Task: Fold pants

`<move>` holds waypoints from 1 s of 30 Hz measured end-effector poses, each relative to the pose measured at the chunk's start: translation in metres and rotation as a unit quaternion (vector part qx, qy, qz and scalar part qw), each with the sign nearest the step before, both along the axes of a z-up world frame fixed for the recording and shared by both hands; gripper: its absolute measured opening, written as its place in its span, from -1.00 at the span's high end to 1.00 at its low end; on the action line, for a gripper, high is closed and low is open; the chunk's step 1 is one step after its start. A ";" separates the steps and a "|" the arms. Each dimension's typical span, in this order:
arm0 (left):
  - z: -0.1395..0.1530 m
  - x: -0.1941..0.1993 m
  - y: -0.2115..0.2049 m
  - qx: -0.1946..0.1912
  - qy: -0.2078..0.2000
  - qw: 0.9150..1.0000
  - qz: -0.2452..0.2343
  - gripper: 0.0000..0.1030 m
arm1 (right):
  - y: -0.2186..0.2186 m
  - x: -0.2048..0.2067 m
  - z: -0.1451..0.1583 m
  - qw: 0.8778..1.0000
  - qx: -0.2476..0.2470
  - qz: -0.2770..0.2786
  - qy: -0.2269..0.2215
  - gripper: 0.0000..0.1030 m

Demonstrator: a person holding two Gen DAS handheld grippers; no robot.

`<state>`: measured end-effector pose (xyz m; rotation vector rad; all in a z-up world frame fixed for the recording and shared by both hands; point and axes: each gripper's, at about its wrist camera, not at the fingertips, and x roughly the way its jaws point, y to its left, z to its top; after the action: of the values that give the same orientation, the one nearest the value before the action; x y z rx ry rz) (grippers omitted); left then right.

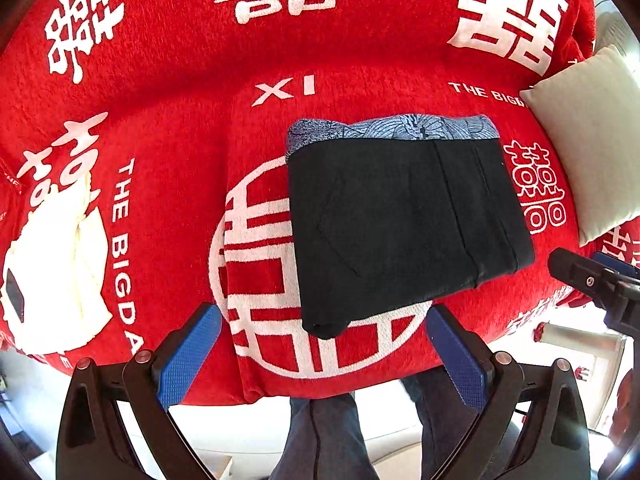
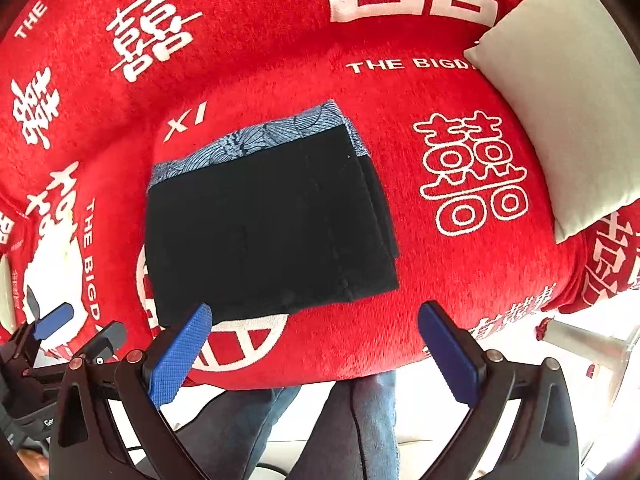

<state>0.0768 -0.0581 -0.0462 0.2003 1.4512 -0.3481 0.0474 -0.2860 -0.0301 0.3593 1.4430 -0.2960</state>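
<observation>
Black pants (image 1: pixel 400 224) lie folded into a compact rectangle on the red cover, with a blue patterned lining strip (image 1: pixel 392 128) showing along the far edge. They also show in the right wrist view (image 2: pixel 268 224). My left gripper (image 1: pixel 324 352) is open and empty, held back above the near edge of the pants. My right gripper (image 2: pixel 316 344) is open and empty, near the pants' front edge. The right gripper shows at the right edge of the left wrist view (image 1: pixel 592 280), and the left gripper at the lower left of the right wrist view (image 2: pixel 60 332).
The red cover (image 1: pixel 180 120) with white characters drapes a sofa seat. A grey cushion (image 2: pixel 568 100) leans at the right. A white cloth item (image 1: pixel 60 272) lies at the left. The person's legs (image 1: pixel 328 432) stand below the front edge.
</observation>
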 end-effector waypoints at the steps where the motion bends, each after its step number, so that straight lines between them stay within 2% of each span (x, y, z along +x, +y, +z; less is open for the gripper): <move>1: 0.001 -0.001 0.000 -0.001 0.001 1.000 0.001 -1.00 | 0.003 -0.001 0.002 1.000 -0.003 0.003 -0.002 -0.99; 6: 0.008 -0.007 -0.005 -0.002 -0.005 1.000 0.012 -1.00 | 0.009 -0.001 0.007 1.000 -0.010 0.021 -0.005 -0.99; 20: 0.024 -0.042 -0.020 0.047 -0.032 0.997 0.054 -1.00 | 0.014 -0.020 0.018 0.995 -0.022 0.096 -0.017 -0.99; 30: 0.029 -0.060 -0.033 0.069 -0.037 0.995 0.058 -1.00 | 0.002 -0.032 0.025 0.995 -0.016 0.101 -0.021 -0.99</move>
<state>0.0165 -0.0910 -0.0170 0.2367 1.4084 -0.1439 0.0158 -0.2841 -0.0055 0.1912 1.4200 -0.1464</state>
